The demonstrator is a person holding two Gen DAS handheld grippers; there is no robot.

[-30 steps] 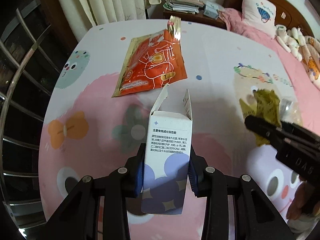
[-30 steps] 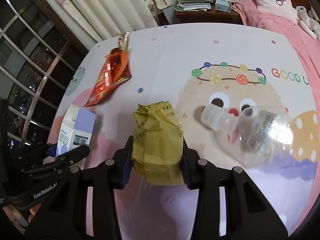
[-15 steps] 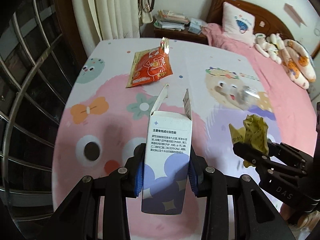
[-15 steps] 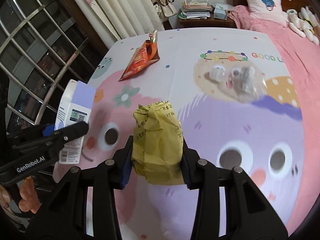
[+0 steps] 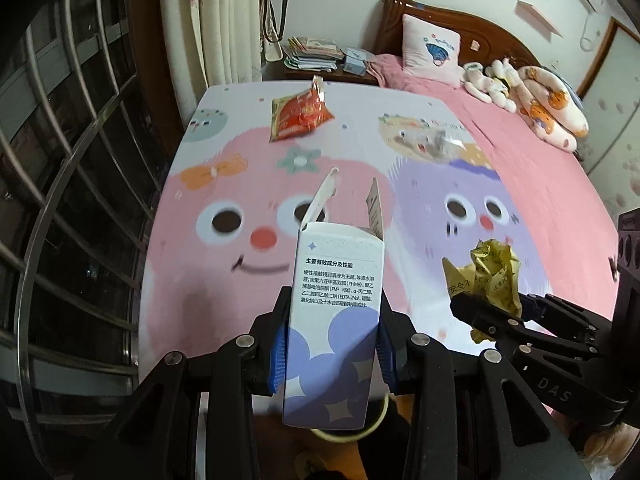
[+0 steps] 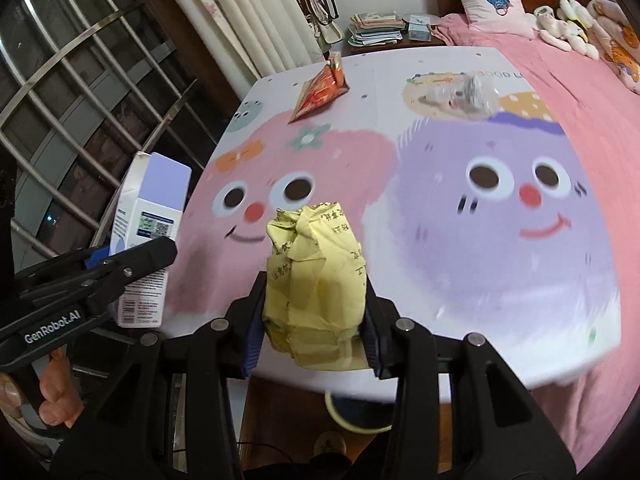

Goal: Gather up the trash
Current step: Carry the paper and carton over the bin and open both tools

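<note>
Left wrist view first: the left gripper (image 5: 332,344) is raised over the near edge of the table (image 5: 200,240), its jaws clamped on the lower half of an upright white and purple carton (image 5: 334,320) whose top flaps stand open. Further back on the cartoon-printed top lies an orange snack packet (image 5: 298,117), and to its right a clear plastic bottle (image 5: 434,142) rests on its side, well apart from the packet. At the right of this view the right gripper (image 5: 490,314) comes in level, jaws pinching a crumpled yellow paper wad (image 5: 488,276). Over to the right wrist view: the person's left hand (image 6: 52,394) shows at the lower left, fingers curled round the handle of the left gripper, carton held up beside the table edge. In the middle, the right gripper's jaws squeeze the yellow wad from both sides, held above the near edge, with a pale ring-shaped rim (image 6: 352,420) just below.
</note>
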